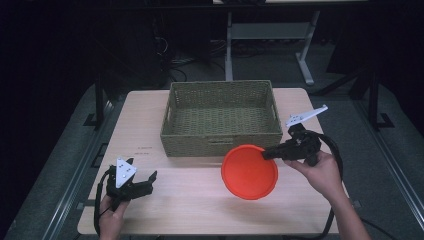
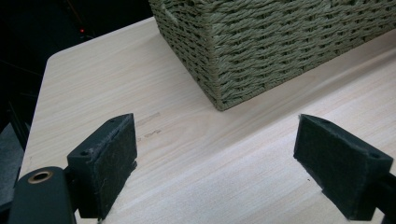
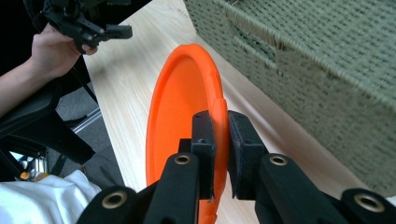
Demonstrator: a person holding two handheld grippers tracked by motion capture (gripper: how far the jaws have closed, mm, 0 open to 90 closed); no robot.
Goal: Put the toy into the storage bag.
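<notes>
**Orange plate pinched at its rim, left jaws empty**

Now, there is little writing for you to read: a small dark printed mark (image 1: pixel 144 148) sits on the table (image 1: pixel 200 205) ahead of your left jaws, too small to make out, and it shows as faint smudges in the left gripper view.

Your right gripper (image 1: pixel 267 153) has its jaws closed narrow on the rim of the orange plate (image 1: pixel 249 171). In the right gripper view the rim (image 3: pixel 219 116) passes straight between the two pads, one pad on each face, and the plate (image 3: pixel 180 116) stands on edge, stretching forward and away from the jaws. The woven basket (image 3: pixel 317 65) runs alongside, just off the outer side of the jaws, near the plate but apart from it.

Your left gripper (image 1: pixel 145 182) has its jaws spread wide and they hold nothing; bare tabletop (image 2: pixel 210 177) lies between the pads. The basket corner (image 2: pixel 215 70) stands ahead of the gap, well clear of both pads. The plate is well off to that gripper's side, over by your right hand (image 1: pixel 322 172).
</notes>
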